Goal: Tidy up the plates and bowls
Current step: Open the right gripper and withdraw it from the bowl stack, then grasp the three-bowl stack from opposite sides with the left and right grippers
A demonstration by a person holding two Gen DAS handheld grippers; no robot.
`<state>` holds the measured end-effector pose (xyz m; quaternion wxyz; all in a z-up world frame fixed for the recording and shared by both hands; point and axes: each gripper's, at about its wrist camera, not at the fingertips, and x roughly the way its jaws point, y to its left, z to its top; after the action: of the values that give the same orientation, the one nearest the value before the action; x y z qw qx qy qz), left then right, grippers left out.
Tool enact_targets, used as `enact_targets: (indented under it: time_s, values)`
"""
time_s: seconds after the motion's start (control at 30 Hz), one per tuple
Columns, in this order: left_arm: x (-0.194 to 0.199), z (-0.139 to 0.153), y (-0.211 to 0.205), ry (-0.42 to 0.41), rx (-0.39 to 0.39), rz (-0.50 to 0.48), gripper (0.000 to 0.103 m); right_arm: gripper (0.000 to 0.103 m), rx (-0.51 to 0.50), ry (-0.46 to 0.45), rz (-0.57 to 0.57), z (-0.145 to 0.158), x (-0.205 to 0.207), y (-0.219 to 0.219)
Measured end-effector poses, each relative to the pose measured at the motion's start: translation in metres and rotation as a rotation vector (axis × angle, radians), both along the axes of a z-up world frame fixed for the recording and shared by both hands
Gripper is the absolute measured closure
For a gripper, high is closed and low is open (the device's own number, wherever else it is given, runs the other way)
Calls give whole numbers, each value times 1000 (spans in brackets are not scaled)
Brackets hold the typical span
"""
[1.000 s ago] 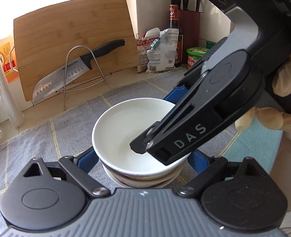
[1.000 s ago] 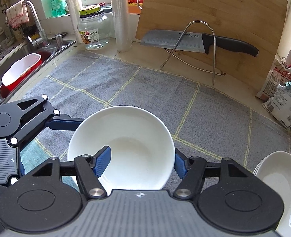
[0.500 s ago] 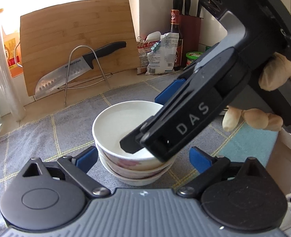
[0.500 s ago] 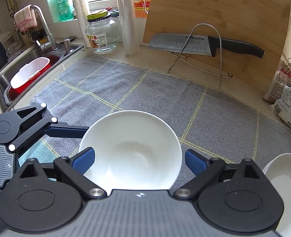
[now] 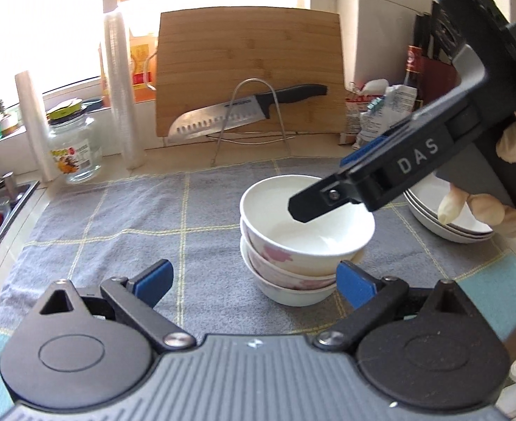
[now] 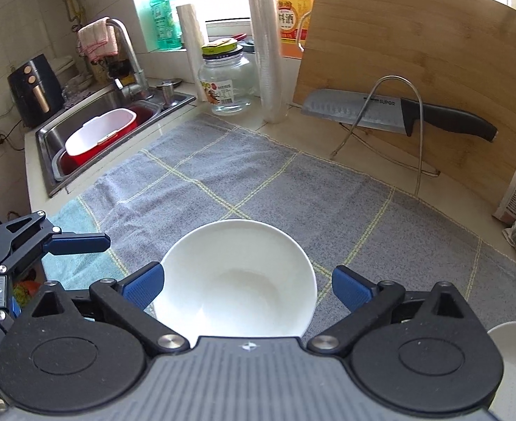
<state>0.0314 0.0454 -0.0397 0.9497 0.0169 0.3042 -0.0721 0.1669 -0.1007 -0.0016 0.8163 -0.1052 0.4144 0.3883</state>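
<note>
Three white bowls with pink flowers stand stacked (image 5: 293,263) on the grey towel (image 5: 135,217). My left gripper (image 5: 254,284) is open; its jaws have just been opening, and the stack stands just past the fingertips, near the right pad, untouched. Above the top bowl hovers my right gripper (image 5: 317,186), held by a gloved hand (image 5: 475,207). In the right wrist view that gripper (image 6: 249,286) is open around the top bowl (image 6: 236,301), neither pad pressing on it. A stack of plates (image 5: 443,224) lies to the right.
A cutting board (image 5: 250,70) leans on the back wall, with a knife (image 5: 243,112) on a wire stand. A glass jar (image 6: 228,84) and a cup sleeve (image 6: 268,52) stand at the back. The sink (image 6: 93,129) holds a red tub. Food bags (image 5: 380,112) sit at the back right.
My right gripper opened and let go of the top bowl, then rose a little. My left gripper drew back from the stack and rolled level; the bowls now show from the side.
</note>
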Motion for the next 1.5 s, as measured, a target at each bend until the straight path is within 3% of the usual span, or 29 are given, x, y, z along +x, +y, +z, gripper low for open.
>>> enact_targets:
  time_s: [0.23,0.43,0.63,0.87,1.17,1.5]
  values:
    - [-16,-5,5,19,-28,196,4,0,40,-4,146,-2,-8,-4]
    - [-28,-12,9,53,-1,216,4,0,86,22,201,1,-11,-10]
    - [-28,-27,16,99,43,78,4,0,78,-1,213,5,-22,-15]
    - [-4,-47,14,155,147,-126,4,0,-26,-42,199,-7,-45,-30]
    - [37,-59,5,161,155,-301,4,0,-171,-13,66,-65,-33,-20]
    - [71,-68,7,180,167,-447,4,0,-237,-24,30,-90,-25,-11]
